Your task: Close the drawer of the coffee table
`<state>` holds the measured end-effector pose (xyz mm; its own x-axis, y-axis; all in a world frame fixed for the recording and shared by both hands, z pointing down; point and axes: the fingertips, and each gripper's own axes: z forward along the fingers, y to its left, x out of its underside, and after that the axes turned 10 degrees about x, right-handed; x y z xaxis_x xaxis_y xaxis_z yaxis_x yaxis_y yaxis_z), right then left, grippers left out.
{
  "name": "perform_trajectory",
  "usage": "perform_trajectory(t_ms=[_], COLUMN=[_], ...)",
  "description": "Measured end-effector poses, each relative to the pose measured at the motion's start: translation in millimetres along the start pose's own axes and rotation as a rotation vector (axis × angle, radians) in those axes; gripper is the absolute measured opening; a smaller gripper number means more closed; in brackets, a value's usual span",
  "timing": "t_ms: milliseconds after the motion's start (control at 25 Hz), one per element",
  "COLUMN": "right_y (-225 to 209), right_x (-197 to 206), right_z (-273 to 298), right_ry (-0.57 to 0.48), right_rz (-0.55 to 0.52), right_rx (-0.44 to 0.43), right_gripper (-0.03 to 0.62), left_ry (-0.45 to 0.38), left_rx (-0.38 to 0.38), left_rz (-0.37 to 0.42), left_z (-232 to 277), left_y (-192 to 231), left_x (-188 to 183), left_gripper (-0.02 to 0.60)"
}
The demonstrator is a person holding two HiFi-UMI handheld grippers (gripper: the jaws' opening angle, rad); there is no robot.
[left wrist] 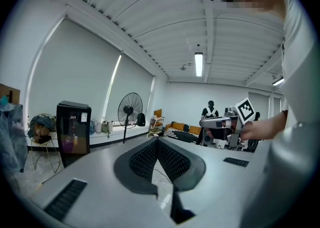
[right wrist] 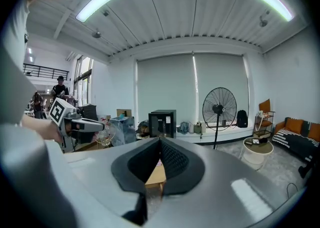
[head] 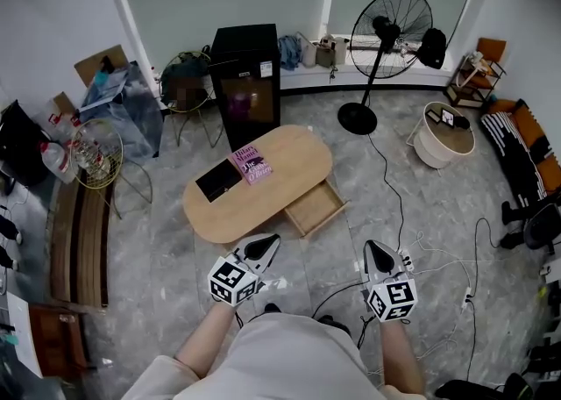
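The oval wooden coffee table [head: 272, 192] stands mid-floor in the head view, with its drawer [head: 316, 207] pulled out toward the lower right. A pink book [head: 252, 164] and a black box [head: 217, 182] lie on top. My left gripper [head: 269, 242] hovers just short of the table's near edge, jaws shut and empty. My right gripper [head: 374, 249] is right of the drawer and nearer to me, also shut on nothing. In the right gripper view the closed jaws [right wrist: 160, 140] point at the table [right wrist: 156, 176]. The left gripper view shows closed jaws [left wrist: 157, 140] and the right gripper [left wrist: 225, 122].
A black mini fridge [head: 246, 82] stands behind the table, a standing fan [head: 387, 39] to its right. A round white side table [head: 443, 133] and a sofa [head: 526, 157] are at the right. Cables [head: 399, 214] run across the floor near the drawer. A wire chair [head: 96, 157] and a bench [head: 79, 240] are left.
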<state>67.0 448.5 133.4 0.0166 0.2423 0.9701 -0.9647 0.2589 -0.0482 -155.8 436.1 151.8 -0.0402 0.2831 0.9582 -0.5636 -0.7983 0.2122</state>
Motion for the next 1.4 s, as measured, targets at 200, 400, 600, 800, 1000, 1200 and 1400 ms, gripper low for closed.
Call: perform_trajectory(t_ms=[200, 400, 600, 800, 1000, 1200, 1400], right_y=[20, 30, 30, 25, 15, -5, -32], right_x=[1, 6, 8, 11, 11, 4, -1], right_z=[8, 8, 9, 20, 52, 92, 137], right_ry=[0.000, 0.004, 0.016, 0.027, 0.030, 0.034, 0.044], right_rz=[-0.007, -0.013, -0.019, -0.026, -0.028, -0.043, -0.046], right_rx=[0.020, 0.037, 0.044, 0.028, -0.004, -0.045, -0.082], right_gripper=[0.011, 0.011, 0.011, 0.011, 0.011, 0.011, 0.011], left_ry=[0.008, 0.014, 0.014, 0.011, 0.012, 0.017, 0.018], left_rx=[0.013, 0.028, 0.027, 0.012, -0.018, -0.048, -0.078], left_rz=[-0.002, -0.001, -0.015, -0.027, -0.029, -0.028, -0.035], left_z=[-17, -25, -25, -15, 3, 32, 67], left_y=[15, 21, 26, 31, 49, 68, 93], left_x=[4, 11, 13, 14, 12, 1, -8], left_gripper=[0.008, 0.008, 0.008, 0.008, 0.008, 0.008, 0.008])
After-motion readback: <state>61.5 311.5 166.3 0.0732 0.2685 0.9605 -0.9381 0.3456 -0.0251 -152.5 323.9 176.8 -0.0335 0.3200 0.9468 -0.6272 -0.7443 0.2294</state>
